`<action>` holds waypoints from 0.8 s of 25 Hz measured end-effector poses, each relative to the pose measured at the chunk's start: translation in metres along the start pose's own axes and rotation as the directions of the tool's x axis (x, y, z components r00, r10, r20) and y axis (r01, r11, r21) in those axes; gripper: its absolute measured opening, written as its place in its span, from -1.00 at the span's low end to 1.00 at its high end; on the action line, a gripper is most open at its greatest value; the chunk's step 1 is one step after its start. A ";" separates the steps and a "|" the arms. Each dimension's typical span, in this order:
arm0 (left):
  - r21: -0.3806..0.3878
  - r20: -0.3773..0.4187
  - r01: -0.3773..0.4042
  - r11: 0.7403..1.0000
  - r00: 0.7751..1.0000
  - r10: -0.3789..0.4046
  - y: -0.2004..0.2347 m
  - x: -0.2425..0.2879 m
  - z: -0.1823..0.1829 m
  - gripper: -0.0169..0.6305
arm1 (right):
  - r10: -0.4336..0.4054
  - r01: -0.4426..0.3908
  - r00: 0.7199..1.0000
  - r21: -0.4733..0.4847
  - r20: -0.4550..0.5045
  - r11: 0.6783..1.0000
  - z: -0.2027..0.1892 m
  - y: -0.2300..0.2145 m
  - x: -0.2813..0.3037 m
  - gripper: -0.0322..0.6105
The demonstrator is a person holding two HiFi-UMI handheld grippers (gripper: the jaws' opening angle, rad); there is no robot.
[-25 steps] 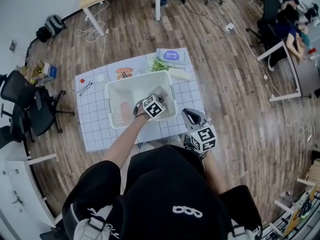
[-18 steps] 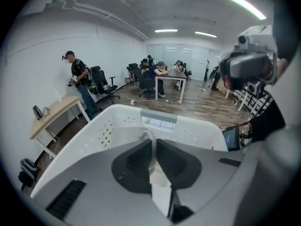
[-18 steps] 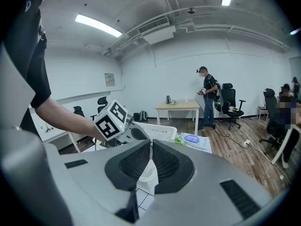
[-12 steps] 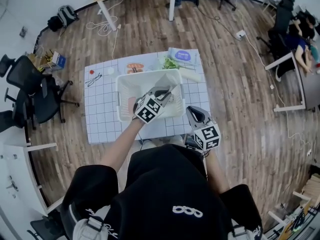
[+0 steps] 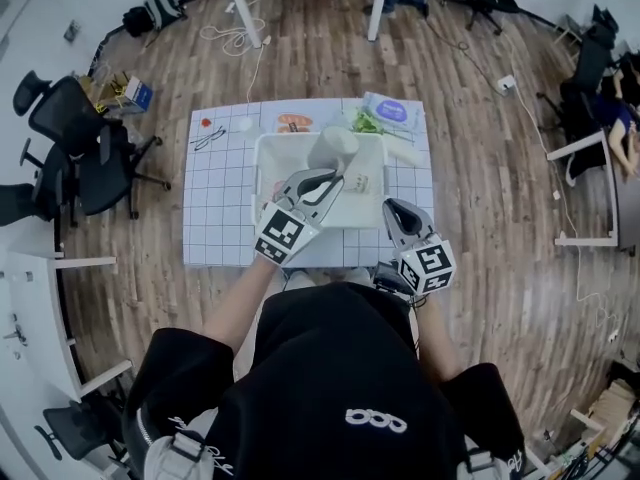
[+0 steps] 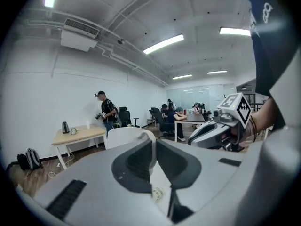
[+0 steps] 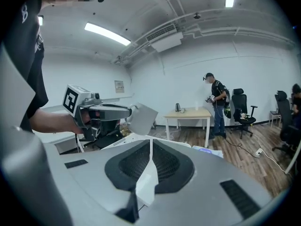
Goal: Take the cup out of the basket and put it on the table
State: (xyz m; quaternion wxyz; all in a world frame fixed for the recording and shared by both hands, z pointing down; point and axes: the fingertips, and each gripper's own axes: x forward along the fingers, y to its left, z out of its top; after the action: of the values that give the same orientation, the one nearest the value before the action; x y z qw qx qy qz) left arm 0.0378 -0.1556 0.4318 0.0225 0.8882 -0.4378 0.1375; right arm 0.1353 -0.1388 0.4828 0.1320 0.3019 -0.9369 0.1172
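Versus a second ago: left gripper (image 5: 322,178) up out of the basket (image 5: 262,158) instead of sunk inside it. Cup (image 5: 335,148) lifted along, now over the basket's upper middle, clear of the floor of the basket, tilted. In left gripper view, jaws nearly together and clamped on the cup (image 6: 124,135) wall. Not yet on the table (image 5: 215,208).

Right gripper (image 5: 392,208) in much the same spot, lower right of the basket, just beside its corner. Jaws pressed together, nothing between them, per right gripper view (image 7: 150,149); same view shows the cup (image 7: 141,119) hanging from the other gripper at middle left.

Along the table's top edge, above the basket: purple-label packet (image 5: 395,113), greens (image 5: 365,124), white tube (image 5: 405,154), orange-print packet (image 5: 293,123), scissors (image 5: 208,138) at upper left. All close to the basket's far rim. Black chairs (image 5: 80,158) at left, well apart from the table.

Inside the basket: small printed item (image 5: 360,181) at right; rest partly hidden by the left gripper.
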 end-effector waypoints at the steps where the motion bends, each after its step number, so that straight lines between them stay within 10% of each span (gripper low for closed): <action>1: -0.007 0.018 -0.014 1.000 1.000 0.014 0.001 -0.007 0.003 -0.85 | 0.003 -0.003 1.000 -0.004 0.007 1.000 0.004 0.001 0.001 -0.80; 20: -0.077 0.069 -0.146 0.986 0.986 0.151 0.023 -0.054 -0.002 -0.85 | 0.041 -0.041 0.999 -0.036 0.018 0.999 0.022 0.008 0.010 -0.80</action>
State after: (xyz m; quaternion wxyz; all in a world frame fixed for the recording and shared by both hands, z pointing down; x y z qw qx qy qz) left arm -0.0118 -0.1281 0.4178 0.0277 0.8562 -0.5081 0.0896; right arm 0.1187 -0.1451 0.4641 0.1259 0.2813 -0.9460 0.1003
